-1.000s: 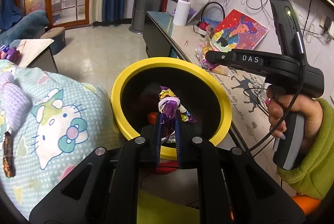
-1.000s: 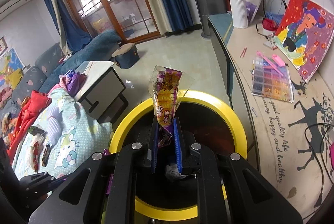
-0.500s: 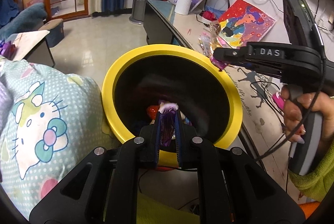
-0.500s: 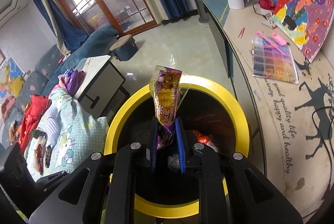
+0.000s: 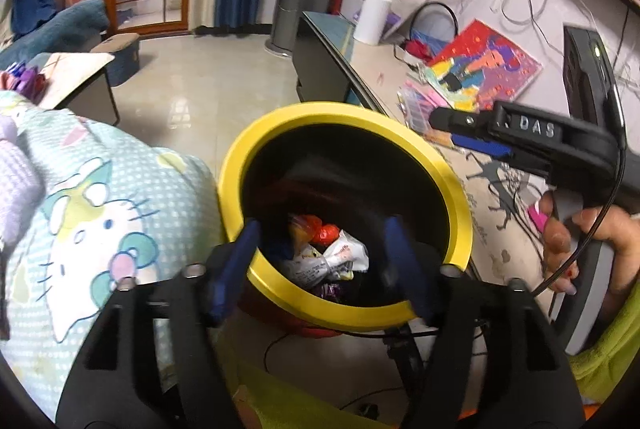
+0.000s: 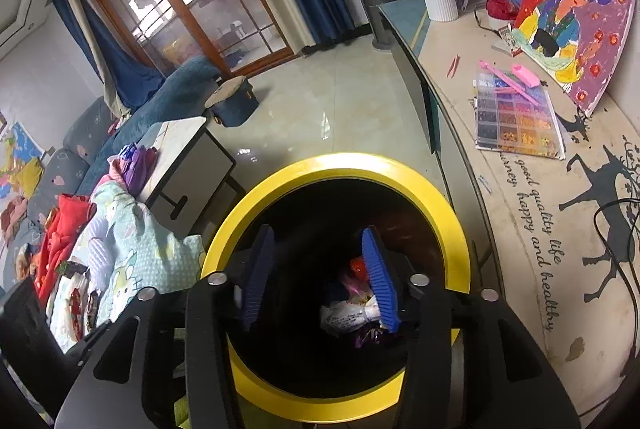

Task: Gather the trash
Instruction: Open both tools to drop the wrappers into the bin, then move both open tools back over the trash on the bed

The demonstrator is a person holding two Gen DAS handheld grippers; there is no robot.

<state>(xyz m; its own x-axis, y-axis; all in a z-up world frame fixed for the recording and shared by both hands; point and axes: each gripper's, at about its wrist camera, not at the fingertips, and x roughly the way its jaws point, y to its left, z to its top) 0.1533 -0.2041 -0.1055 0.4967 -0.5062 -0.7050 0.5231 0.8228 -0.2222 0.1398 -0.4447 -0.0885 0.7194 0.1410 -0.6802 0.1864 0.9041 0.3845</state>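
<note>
Over the yellow-rimmed bin [image 5: 460, 197], both grippers' jaws are opening, empty.

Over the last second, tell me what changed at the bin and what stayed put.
Both grippers let go. The left gripper, which pinched a purple wrapper, is opening with nothing between its fingers. The right gripper, which held a yellow-and-purple snack packet upright, is opening too, empty. Both pieces are gone from the fingers; wrappers lie at the bottom of the yellow-rimmed bin. Unchanged: both grippers stay over the bin, and the bin itself.
</note>
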